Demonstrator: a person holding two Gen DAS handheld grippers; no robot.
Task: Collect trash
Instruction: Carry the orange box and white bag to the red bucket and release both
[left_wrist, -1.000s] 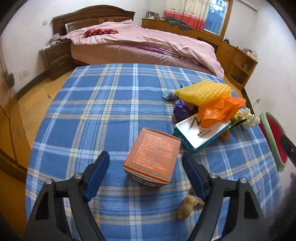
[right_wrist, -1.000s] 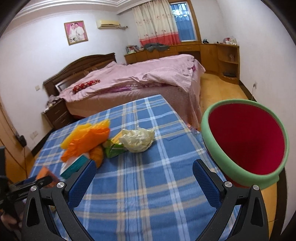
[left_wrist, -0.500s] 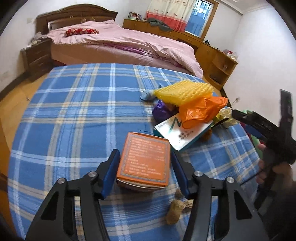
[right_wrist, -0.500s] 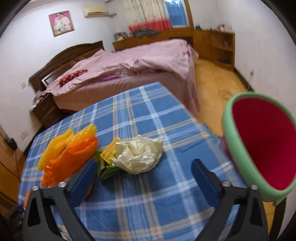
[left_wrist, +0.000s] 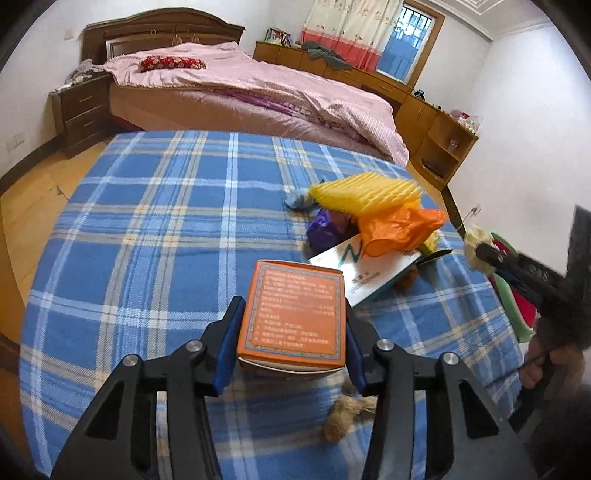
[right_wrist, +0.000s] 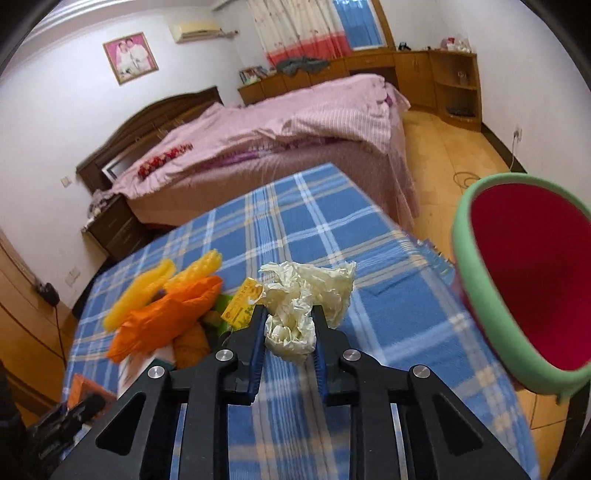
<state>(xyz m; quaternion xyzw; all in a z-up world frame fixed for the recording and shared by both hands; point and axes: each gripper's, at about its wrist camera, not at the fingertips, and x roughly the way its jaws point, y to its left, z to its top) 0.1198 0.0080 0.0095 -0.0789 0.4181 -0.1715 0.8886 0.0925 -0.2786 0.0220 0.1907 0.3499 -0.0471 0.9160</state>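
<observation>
Left gripper (left_wrist: 291, 334): jaws closing on the orange box (left_wrist: 293, 308), blue pads flat against both of its sides. The box sits on the blue plaid cloth (left_wrist: 166, 229) at the near part of the table; its underside is hidden, so whether it has left the cloth I cannot tell. Print on the lid is too small to read.

Right gripper (right_wrist: 289, 332): jaws closing, crumpled cream paper (right_wrist: 306, 295) pinched between the pads. Only the lower wad is clamped; the rest fans out above the fingertips. In the left wrist view this gripper shows only as a dark blurred shape at the right edge, with the person's hand (left_wrist: 546, 365) partly cut off below it.

Trash pile, just left of the paper: yellow ribbed foam (left_wrist: 365, 194) on top, orange plastic bag (left_wrist: 399, 227) beneath it, both blurred. Under them a white-and-teal carton (left_wrist: 365, 269), half covered, and a purple wrapper (left_wrist: 325, 229), mostly hidden. A yellow packet (right_wrist: 242, 306) is tucked behind the right gripper's left finger.

A small brown lump (left_wrist: 341, 415) lies on the cloth near the left gripper's right finger; cannot identify.

Bin (right_wrist: 476, 295), green rim, red inside, stands off the table's right edge, cut by the frame.
</observation>
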